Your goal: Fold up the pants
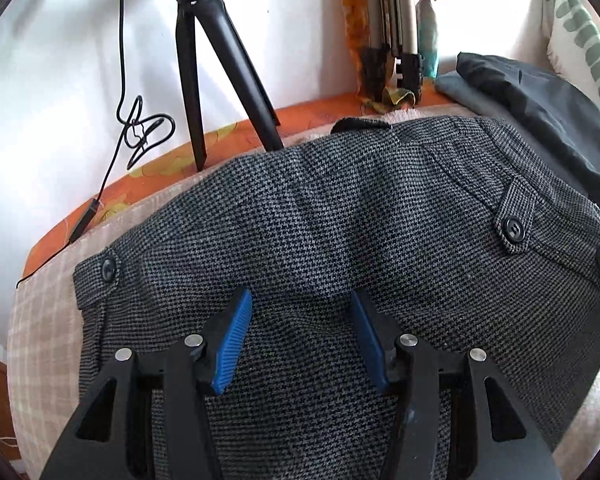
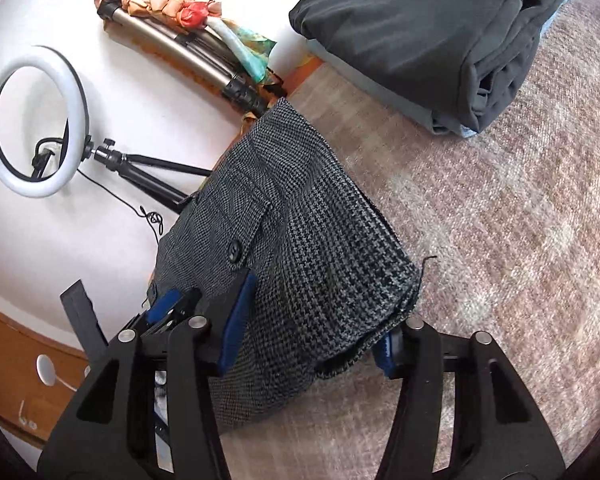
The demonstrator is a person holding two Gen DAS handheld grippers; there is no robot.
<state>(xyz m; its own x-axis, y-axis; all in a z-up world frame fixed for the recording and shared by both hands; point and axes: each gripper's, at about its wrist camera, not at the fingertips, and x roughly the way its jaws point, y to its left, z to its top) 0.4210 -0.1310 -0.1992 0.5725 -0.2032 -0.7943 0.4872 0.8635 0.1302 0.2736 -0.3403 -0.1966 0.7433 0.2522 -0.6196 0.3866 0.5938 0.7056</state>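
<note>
Grey houndstooth pants (image 1: 340, 216) lie folded on a beige checked cover (image 1: 44, 320), with two black-buttoned pocket tabs showing. My left gripper (image 1: 300, 312) is open just above the cloth near its close edge, blue pads apart, holding nothing. In the right wrist view the same pants (image 2: 300, 240) form a folded bundle. My right gripper (image 2: 316, 320) is open around the bundle's near corner; its left pad (image 2: 238, 320) rests against the cloth and the right pad (image 2: 384, 354) is partly hidden under the hem. The left gripper's blue pad (image 2: 162, 304) shows at the bundle's left.
A stack of folded dark garments (image 2: 440, 32) lies at the far right of the cover, also in the left wrist view (image 1: 540, 120). A black tripod (image 1: 204, 60) with a ring light (image 2: 36, 120), a cable (image 1: 140, 128) and a folded stand with orange cloth (image 2: 188, 32) are beyond the bed edge.
</note>
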